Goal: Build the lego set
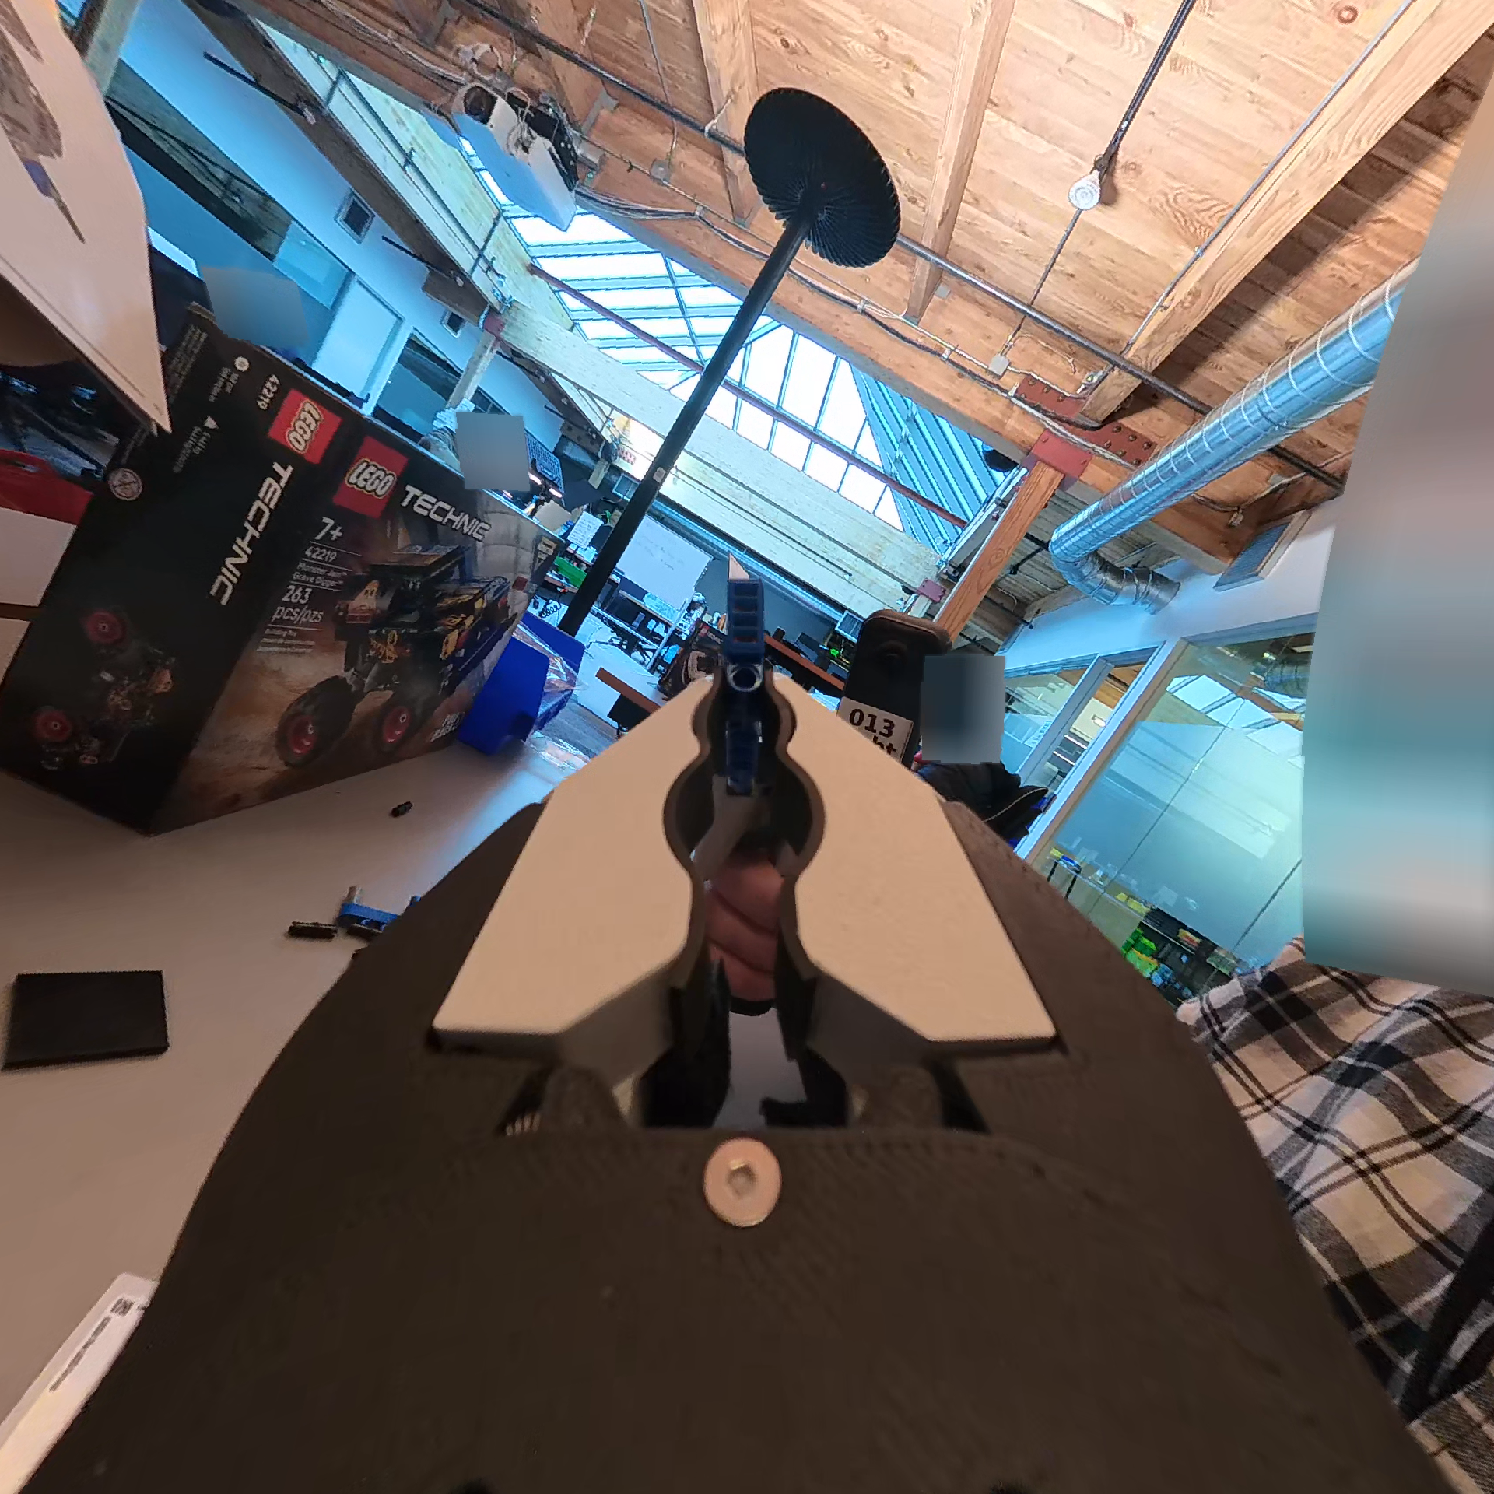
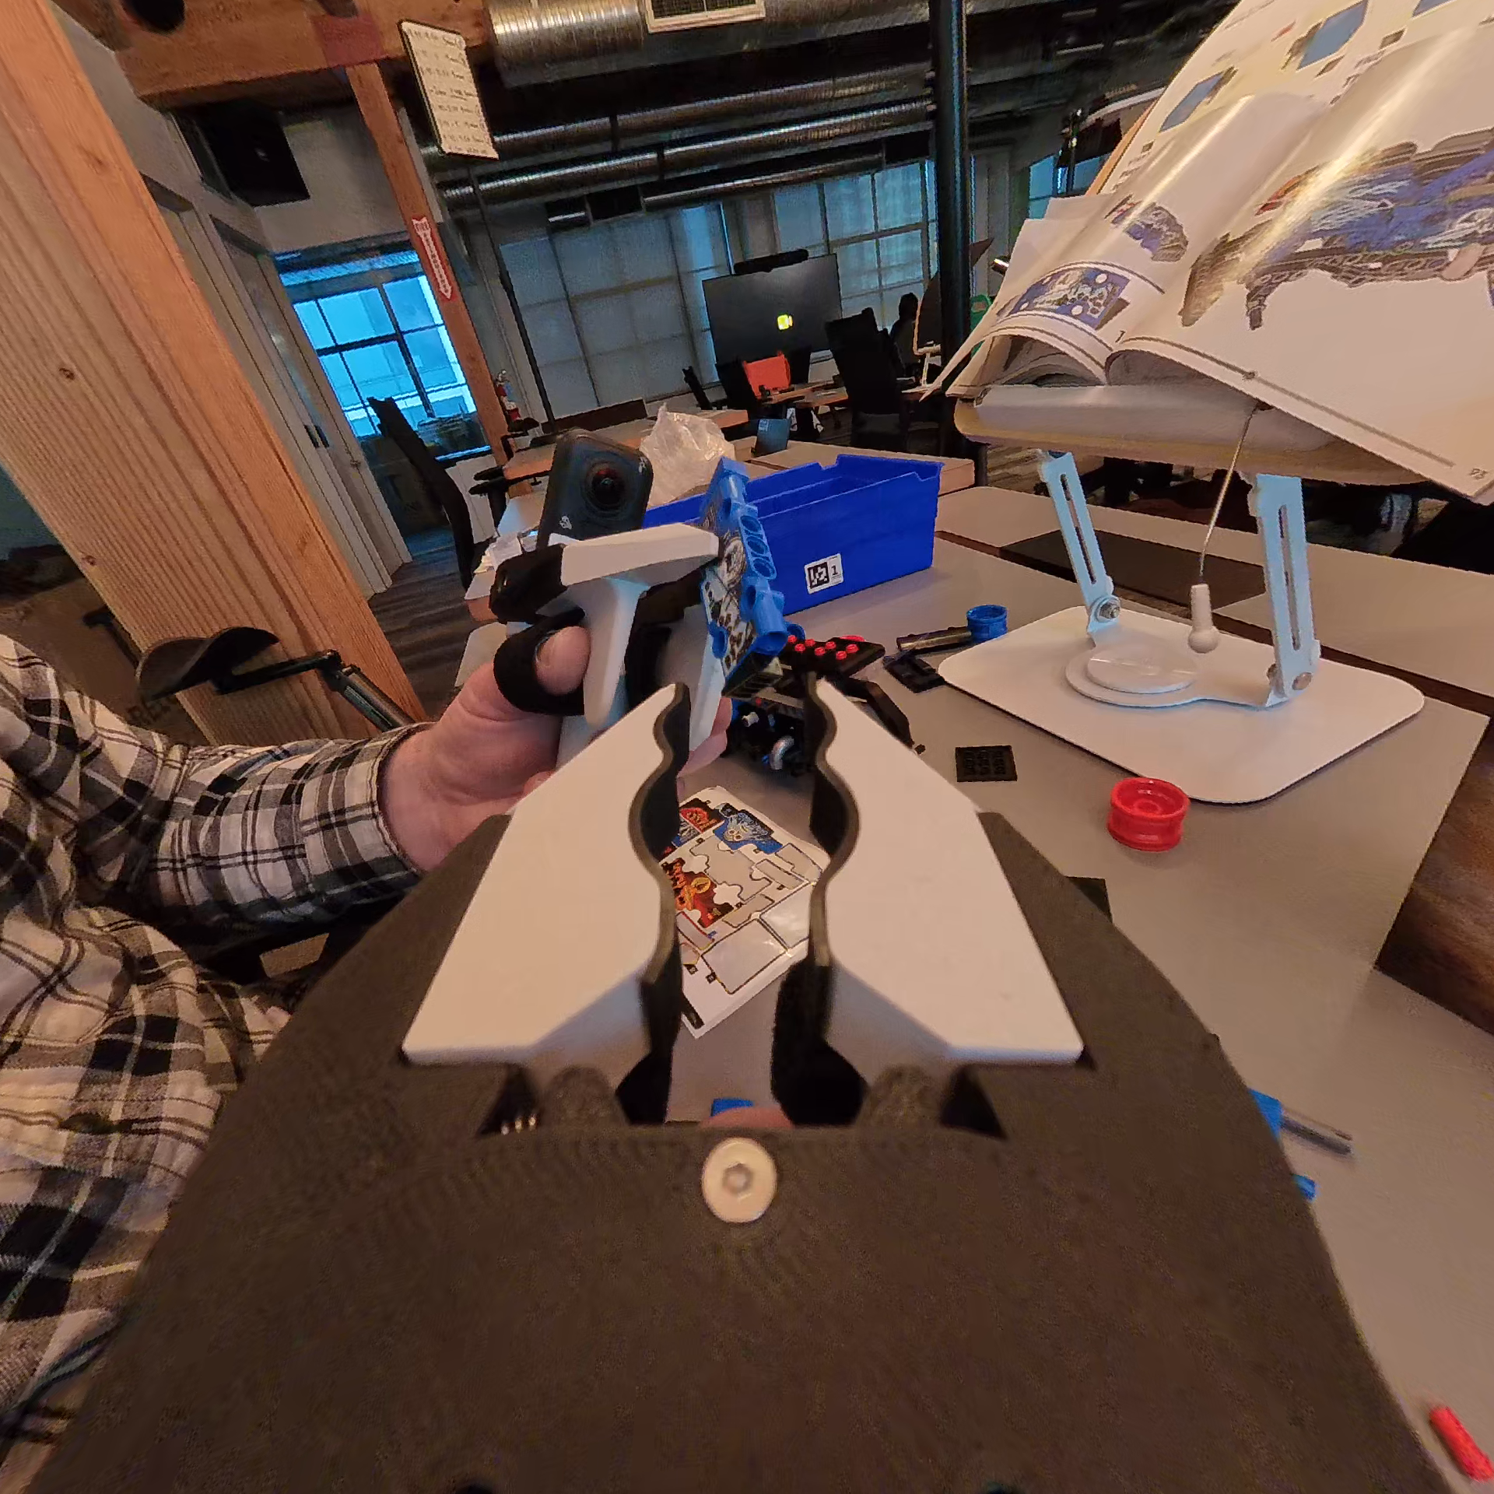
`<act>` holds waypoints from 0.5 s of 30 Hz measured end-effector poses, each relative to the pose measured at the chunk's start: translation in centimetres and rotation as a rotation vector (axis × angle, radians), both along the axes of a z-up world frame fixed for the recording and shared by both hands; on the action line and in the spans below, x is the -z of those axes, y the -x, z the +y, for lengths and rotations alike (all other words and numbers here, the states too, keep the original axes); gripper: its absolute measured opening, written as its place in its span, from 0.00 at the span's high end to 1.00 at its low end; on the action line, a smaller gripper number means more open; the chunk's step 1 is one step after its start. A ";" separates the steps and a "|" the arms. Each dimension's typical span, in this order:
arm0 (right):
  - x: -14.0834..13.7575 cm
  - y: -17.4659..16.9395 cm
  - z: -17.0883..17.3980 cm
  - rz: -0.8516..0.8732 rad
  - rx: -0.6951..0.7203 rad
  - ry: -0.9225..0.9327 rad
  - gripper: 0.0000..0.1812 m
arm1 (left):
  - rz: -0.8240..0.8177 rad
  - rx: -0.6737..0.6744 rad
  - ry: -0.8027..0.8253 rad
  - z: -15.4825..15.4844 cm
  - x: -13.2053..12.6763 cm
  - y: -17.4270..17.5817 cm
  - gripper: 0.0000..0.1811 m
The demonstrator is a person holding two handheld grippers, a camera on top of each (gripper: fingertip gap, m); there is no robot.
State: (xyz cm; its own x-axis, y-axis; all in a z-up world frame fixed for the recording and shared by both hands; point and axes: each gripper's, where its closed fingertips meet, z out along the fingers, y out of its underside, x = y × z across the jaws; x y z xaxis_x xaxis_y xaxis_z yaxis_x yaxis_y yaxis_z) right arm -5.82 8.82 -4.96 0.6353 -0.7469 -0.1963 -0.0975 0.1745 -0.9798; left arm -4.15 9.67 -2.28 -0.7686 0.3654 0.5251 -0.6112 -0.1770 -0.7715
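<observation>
Up off the worktop point(image 2: 1213, 913), left tool point(image 2: 711, 647) clamps the blue panel point(image 2: 740, 566) – long axis near upright – just ahead-left of the right tool point(image 2: 748, 711), which gapes empty

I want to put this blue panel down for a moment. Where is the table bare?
Bare table lies right of the sticker sheet, below the red wheel. Crowded: between the black chassis and the book stand's base, with small parts.

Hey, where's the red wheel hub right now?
In the right wrist view, the red wheel hub lies on the grey table at right, just in front of the white book stand's base, right of the small black plate.
</observation>
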 end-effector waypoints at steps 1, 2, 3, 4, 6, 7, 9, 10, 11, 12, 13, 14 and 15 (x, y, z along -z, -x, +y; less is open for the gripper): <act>0.0 0.0 0.1 0.000 -0.001 0.001 0.86 | -0.001 0.002 0.000 0.0 0.0 0.1 0.96; 0.0 0.0 0.1 0.000 -0.002 0.001 0.86 | 0.000 0.004 0.000 0.0 0.0 0.1 0.96; 0.0 0.0 0.1 0.000 -0.004 0.002 0.87 | 0.000 0.006 0.000 0.0 0.0 0.1 0.96; 0.0 0.0 0.2 -0.001 -0.005 0.003 0.88 | -0.001 0.007 -0.001 0.0 0.0 0.1 0.96; -0.1 0.1 0.2 -0.009 -0.004 0.007 0.91 | -0.001 0.010 -0.001 -0.1 0.0 0.2 0.96; -0.1 0.1 0.2 -0.011 -0.002 0.009 0.92 | 0.000 0.012 0.001 0.0 0.0 0.2 0.97; -0.1 0.1 0.1 -0.013 0.000 0.008 0.93 | 0.001 0.013 0.003 0.0 0.0 0.2 0.97; -0.1 0.1 0.1 -0.014 -0.001 0.006 0.93 | 0.003 0.013 0.004 0.0 0.0 0.2 0.97; -0.2 0.2 0.1 -0.015 -0.001 0.007 0.93 | 0.006 0.014 0.005 0.0 -0.1 0.2 0.97; -0.2 0.2 0.2 -0.017 -0.001 0.008 0.93 | 0.011 0.013 0.008 0.0 -0.1 0.1 0.96; -0.2 0.2 0.1 -0.019 0.000 0.008 0.92 | 0.019 0.012 0.012 0.1 -0.1 0.0 0.96; -0.3 0.2 0.1 -0.021 0.001 0.008 0.92 | 0.028 0.012 0.017 0.2 -0.2 -0.1 0.97; -0.3 0.2 0.1 -0.022 0.002 0.008 0.91 | 0.039 0.012 0.021 0.2 -0.2 -0.3 0.96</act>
